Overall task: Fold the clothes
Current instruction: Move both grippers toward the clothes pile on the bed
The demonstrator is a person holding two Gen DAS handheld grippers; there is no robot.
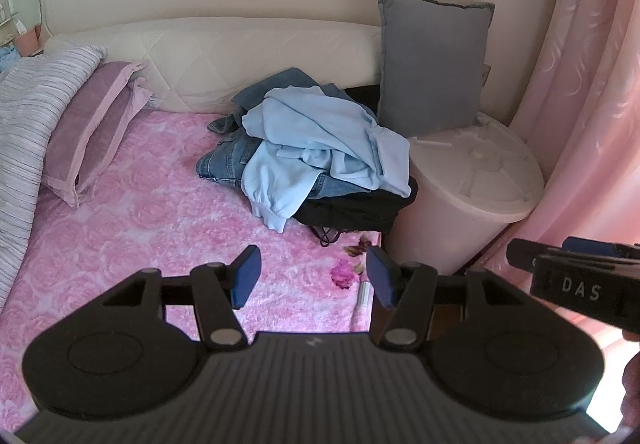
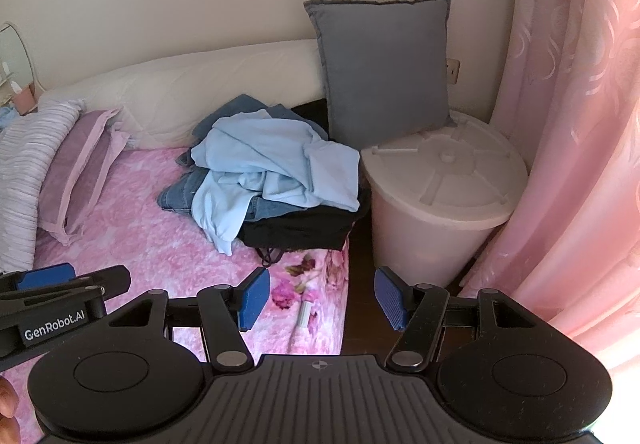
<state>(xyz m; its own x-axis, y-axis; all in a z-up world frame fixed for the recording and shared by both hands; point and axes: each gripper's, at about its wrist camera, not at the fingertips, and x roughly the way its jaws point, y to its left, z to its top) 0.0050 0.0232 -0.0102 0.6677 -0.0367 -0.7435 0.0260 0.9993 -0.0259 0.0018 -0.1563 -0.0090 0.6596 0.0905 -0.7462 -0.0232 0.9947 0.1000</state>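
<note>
A heap of unfolded clothes lies at the far right corner of the bed. On top is a light blue sweatshirt [image 1: 316,140] [image 2: 272,164], under it blue jeans [image 1: 224,160] [image 2: 176,196] and a black garment [image 1: 356,208] [image 2: 304,228]. My left gripper [image 1: 314,276] hovers open over the pink bedspread [image 1: 160,228], well short of the heap, nothing between its blue pads. My right gripper [image 2: 326,298] is open too, over the bed's right edge, empty. Each gripper shows at the side of the other's view.
A lidded white bin [image 1: 472,180] [image 2: 436,200] stands right of the bed with a grey cushion [image 1: 434,56] [image 2: 384,68] leaning behind it. Pink curtain [image 2: 580,124] hangs at right. A purple pillow [image 1: 88,132] and striped duvet [image 1: 24,124] lie at left. A small white tube [image 2: 304,316] lies near the bed edge.
</note>
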